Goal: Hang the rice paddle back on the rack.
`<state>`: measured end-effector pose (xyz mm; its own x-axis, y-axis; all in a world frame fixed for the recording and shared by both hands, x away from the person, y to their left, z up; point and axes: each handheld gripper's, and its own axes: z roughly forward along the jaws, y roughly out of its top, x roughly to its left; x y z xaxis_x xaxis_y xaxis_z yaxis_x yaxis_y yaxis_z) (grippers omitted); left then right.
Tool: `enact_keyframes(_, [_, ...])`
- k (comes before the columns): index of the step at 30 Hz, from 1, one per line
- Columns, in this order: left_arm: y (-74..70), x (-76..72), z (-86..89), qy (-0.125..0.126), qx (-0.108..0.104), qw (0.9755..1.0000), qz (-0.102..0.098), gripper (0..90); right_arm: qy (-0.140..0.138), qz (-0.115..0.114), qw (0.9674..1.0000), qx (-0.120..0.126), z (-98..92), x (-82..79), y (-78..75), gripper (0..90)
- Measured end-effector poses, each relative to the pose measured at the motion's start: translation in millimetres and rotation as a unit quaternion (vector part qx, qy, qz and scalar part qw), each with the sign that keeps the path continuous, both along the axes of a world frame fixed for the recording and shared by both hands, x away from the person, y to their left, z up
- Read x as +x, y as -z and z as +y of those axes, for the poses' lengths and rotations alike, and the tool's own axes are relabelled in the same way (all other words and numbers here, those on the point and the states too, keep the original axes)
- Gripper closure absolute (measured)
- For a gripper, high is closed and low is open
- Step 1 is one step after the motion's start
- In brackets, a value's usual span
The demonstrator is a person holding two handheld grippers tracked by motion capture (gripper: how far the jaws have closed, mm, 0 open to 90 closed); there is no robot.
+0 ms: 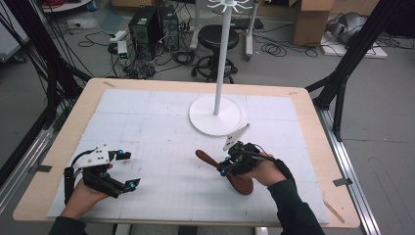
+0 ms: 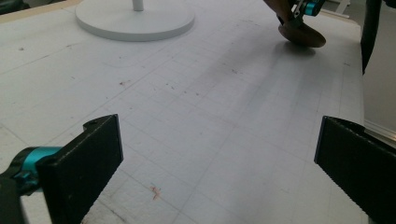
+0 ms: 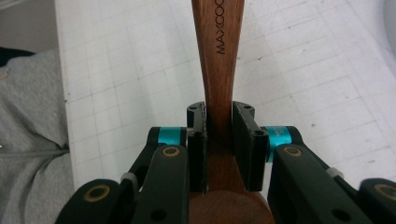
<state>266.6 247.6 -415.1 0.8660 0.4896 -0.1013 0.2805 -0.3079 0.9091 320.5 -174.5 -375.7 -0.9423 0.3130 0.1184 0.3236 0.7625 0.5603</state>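
Nearest the camera: left claw [image 1: 128,170], jaws spread wide with nothing between them, parked low over the worktop [image 1: 147,117] at the near left, probably just waiting its turn. A bit further in, right claw [image 3: 219,140] clenched on the narrow neck of a wooden spoon [image 3: 217,46], handle running out ahead, bowl back by the hand. Pinched at the neck, so likely less wobble. Spoon sits tilted near the middle right, bowl end close to the mat. Beyond that, white stand [image 1: 215,115], maybe the hanging spot.
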Motion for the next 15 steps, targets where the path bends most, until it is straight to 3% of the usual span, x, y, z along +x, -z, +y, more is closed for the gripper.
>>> enact_keyframes(15, [0.4, 0.2, -0.5, 0.001, 0.0, 1.0, -0.001, 1.7, 0.021, -0.001, 0.9981, 0.058, -25.5, -3.7, -8.3, 77.0])
